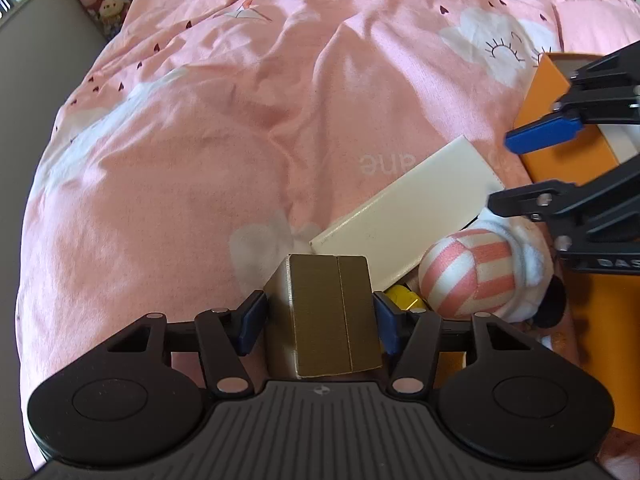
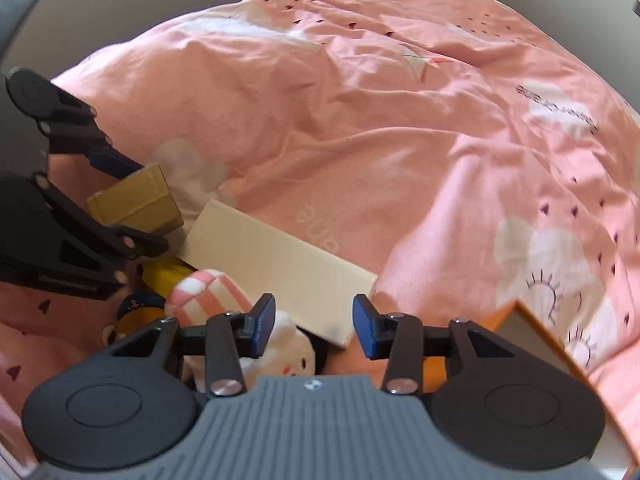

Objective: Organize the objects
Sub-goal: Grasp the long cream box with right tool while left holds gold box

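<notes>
Nearest the lens in the left wrist view, the left claw (image 1: 320, 320) sits at the bottom centre with a brown box (image 1: 334, 316) between its blue pads (image 1: 252, 322). The right pad touches the box's side; the left one looks to be against the other side, so I judge it a grip, though shadow hides that seam. The box's long axis runs up the frame, in line with the fingers.

Just right of it a yellow toy (image 1: 404, 296) peeks out, and beside that lies a striped plush (image 1: 468, 270). A white box (image 1: 412, 216) lies above them, its long axis slanting from lower left to upper right across the pink bed (image 1: 200, 140).

Farther right stands an orange box (image 1: 568, 156) with its top open, likely where things go. It lies to the upper right of the brown box, past the white one, so the carry must cross that way.

The right claw (image 2: 314, 330) hangs with its pads apart and nothing between them, over the plush's white part (image 2: 288, 354) and the white box's near end (image 2: 280, 268). It is the nearer one to the orange box (image 2: 560, 356), at its lower right.
</notes>
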The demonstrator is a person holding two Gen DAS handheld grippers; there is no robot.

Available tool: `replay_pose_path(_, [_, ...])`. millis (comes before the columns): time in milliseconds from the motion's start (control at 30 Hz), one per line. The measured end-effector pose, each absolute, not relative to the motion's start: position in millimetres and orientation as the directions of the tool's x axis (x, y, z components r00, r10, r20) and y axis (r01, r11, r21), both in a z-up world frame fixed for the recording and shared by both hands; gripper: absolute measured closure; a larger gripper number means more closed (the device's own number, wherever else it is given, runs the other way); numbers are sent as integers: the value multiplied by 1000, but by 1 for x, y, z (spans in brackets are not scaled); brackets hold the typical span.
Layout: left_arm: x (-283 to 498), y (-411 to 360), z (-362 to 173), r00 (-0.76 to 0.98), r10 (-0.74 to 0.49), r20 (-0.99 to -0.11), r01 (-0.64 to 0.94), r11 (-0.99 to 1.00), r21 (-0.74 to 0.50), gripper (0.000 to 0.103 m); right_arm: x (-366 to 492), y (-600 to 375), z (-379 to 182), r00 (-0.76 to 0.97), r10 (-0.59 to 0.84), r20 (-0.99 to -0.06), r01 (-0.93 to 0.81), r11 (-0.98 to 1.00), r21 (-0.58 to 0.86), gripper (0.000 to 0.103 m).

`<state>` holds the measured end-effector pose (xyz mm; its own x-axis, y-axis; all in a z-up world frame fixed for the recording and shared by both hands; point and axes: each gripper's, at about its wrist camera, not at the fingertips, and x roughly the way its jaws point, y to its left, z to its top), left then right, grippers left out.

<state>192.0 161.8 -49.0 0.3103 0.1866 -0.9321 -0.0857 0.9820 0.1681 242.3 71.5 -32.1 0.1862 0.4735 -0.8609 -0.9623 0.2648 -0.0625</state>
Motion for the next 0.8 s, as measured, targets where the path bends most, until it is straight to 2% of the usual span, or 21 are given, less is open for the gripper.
replay_pose_path(200, [185,174,-43,305,153,-940,-135,984,117,44,250,102,-47,102,416,-904,-992,115,-59,58])
replay_pose_path(333, [177,186,-33,387,91,-918,-228,974,0,45,250,118,-56,62,357,-932,-998,8,-64,57])
replay_pose_path(433, [174,197,-27,436,70,-897,-295,953,-69,45,249,128,-61,67,330,-942,-995,-50,-89,44])
replay_pose_path(667, [179,210,-28,509,53,-859,-402,897,-183,45,243,148,-66,38,250,-967,-973,-212,-93,42])
replay_pose_path(800, [178,211,-31,530,48,-846,-427,878,-218,45,238,162,-70,43,213,-976,-952,-288,-105,35])
